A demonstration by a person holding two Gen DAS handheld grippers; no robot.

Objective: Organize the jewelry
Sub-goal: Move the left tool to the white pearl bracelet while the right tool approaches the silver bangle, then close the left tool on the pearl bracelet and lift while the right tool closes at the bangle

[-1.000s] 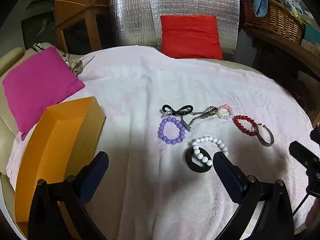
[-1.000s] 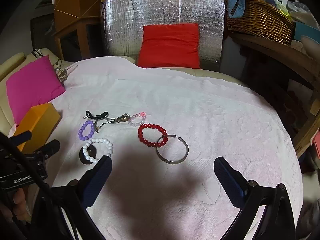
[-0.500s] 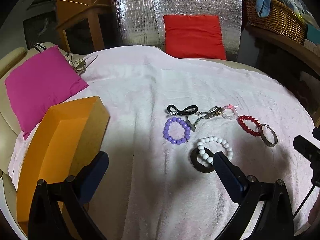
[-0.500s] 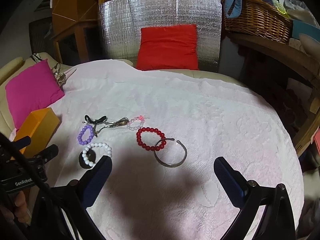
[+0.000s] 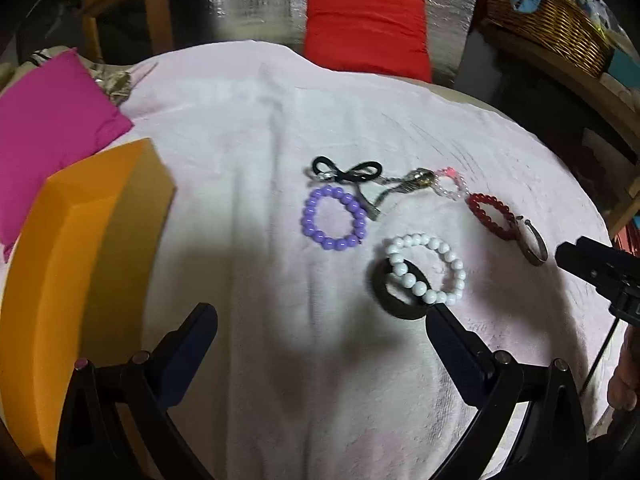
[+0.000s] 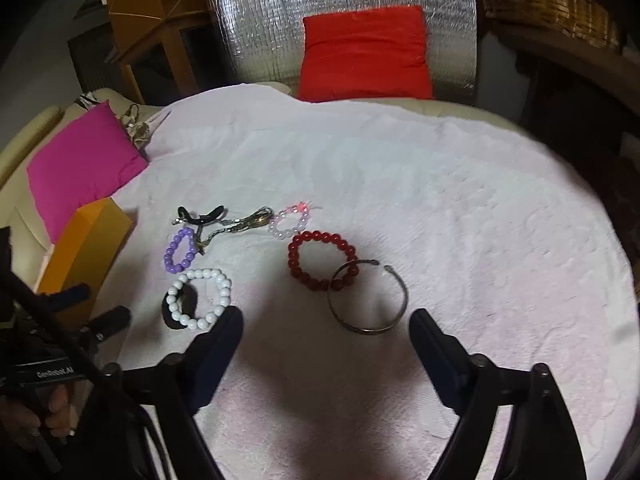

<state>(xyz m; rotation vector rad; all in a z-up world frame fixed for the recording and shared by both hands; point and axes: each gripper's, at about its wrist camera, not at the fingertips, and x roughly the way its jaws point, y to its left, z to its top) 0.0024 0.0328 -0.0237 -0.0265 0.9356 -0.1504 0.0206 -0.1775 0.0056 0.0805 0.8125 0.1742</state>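
Both sets of fingers are spread wide and hold nothing: my left gripper hovers near the white bead bracelet, my right gripper just short of the metal cuff bangle. All the jewelry lies loose on the pink towel, with the orange box off to the left. I judge the stiff, slippery cuff wants a pinch across its band. Red bead bracelet and purple bead bracelet look light and floppy; I'd nip one strand.
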